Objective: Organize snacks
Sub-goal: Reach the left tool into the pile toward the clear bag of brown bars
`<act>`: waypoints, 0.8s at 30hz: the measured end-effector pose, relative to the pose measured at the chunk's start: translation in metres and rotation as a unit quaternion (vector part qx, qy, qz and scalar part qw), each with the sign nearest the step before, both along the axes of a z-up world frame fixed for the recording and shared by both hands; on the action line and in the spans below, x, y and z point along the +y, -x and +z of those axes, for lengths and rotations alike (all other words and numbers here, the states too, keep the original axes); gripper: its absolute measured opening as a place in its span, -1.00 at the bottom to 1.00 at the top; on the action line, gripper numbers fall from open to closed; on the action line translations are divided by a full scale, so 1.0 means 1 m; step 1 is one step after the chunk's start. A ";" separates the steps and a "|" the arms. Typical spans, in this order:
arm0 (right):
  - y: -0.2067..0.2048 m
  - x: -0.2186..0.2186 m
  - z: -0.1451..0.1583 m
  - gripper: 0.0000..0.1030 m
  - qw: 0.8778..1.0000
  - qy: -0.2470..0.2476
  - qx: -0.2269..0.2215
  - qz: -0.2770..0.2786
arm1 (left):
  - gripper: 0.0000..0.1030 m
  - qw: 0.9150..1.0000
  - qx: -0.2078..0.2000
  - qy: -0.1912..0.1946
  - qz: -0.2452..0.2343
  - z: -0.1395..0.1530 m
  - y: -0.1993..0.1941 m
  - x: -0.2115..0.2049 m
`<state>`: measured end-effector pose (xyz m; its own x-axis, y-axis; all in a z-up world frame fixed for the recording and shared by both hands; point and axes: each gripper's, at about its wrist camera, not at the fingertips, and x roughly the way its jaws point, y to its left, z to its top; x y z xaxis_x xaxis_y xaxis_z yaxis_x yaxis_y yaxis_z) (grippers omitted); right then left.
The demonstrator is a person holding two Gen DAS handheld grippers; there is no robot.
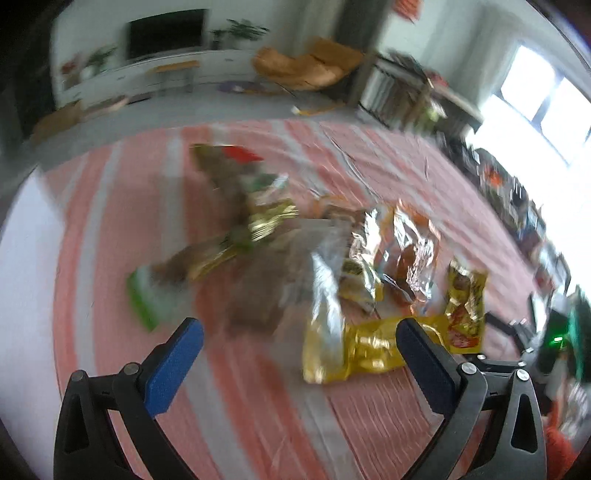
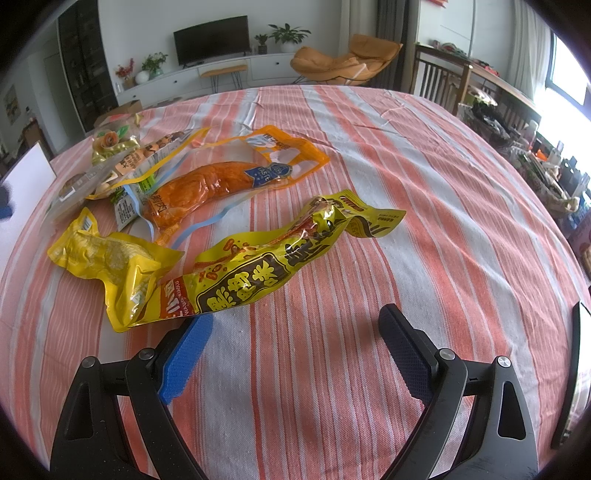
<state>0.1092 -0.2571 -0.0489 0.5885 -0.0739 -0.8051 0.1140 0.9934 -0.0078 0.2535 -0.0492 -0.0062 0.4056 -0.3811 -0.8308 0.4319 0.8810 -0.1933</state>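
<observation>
Snack packets lay on the striped surface; our hand-held grippers held nothing.

The long yellow packet (image 2: 280,266) lay just ahead of our right hand-held gripper (image 2: 291,332), fingers wide apart. Our left hand-held gripper (image 1: 299,336), equally spread, hovered before the blurred snack pile (image 1: 332,266).

This is a home, an open living and dining room. A flat television (image 2: 211,38) stands on a long white sideboard (image 2: 192,79) with potted plants (image 2: 288,36) and flowers, and an orange lounge chair (image 2: 343,61) sits on the floor nearby. The near table wears a red-and-white striped cloth (image 2: 424,206) strewn with snack packets (image 2: 236,173). Wooden dining chairs (image 2: 439,83) and a bright window (image 2: 569,79) fill the right side
</observation>
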 end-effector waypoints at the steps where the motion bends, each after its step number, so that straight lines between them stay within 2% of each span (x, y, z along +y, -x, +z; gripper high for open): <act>1: 0.000 0.000 0.000 0.82 1.000 0.000 0.000 0.000 | 0.99 1.000 0.002 -0.020 -0.013 -0.006 -0.007 -0.010; 4: 0.000 0.000 0.000 0.82 1.000 0.000 0.000 0.000 | 0.99 0.998 0.007 -0.056 -0.028 -0.024 -0.026 -0.032; 6: 0.000 0.000 0.000 0.82 1.000 0.000 0.000 0.000 | 1.00 0.998 0.036 -0.049 -0.033 -0.037 -0.037 -0.037; 9: 0.000 0.000 0.000 0.82 1.000 0.000 0.000 0.000 | 0.99 0.998 0.027 -0.054 -0.024 -0.042 -0.044 -0.036; 11: 0.000 0.000 0.000 0.82 1.000 0.000 0.000 0.000 | 0.94 0.998 0.036 -0.037 -0.020 -0.042 -0.047 -0.032; 13: 0.000 0.000 0.000 0.82 1.000 0.000 0.000 0.000 | 0.39 0.999 0.018 -0.044 -0.009 -0.038 -0.044 -0.025; 14: 0.000 0.000 0.000 0.82 1.000 0.000 0.000 0.000 | -0.07 0.998 0.003 -0.063 0.003 -0.038 -0.042 -0.022; 15: 0.000 0.000 0.000 0.82 1.000 0.000 0.000 0.000 | -0.22 0.998 0.001 -0.061 0.012 -0.036 -0.041 -0.015; 16: 0.000 0.000 0.000 0.82 1.000 0.000 0.000 0.000 | -0.31 0.999 0.007 -0.041 0.013 -0.032 -0.039 -0.008; 18: 0.000 0.000 0.000 0.82 1.000 0.000 0.000 0.000 | -0.51 0.999 0.008 -0.036 0.013 -0.029 -0.032 -0.001; 24: -0.001 0.000 0.000 0.82 1.000 0.000 0.000 0.000 | -0.59 0.998 -0.001 -0.069 -0.005 -0.027 0.018 0.010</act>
<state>0.1099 -0.2573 -0.0492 0.5888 -0.0733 -0.8050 0.1139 0.9935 -0.0072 0.2358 -0.0390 -0.0336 0.4047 -0.2673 -0.8745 0.4412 0.8947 -0.0693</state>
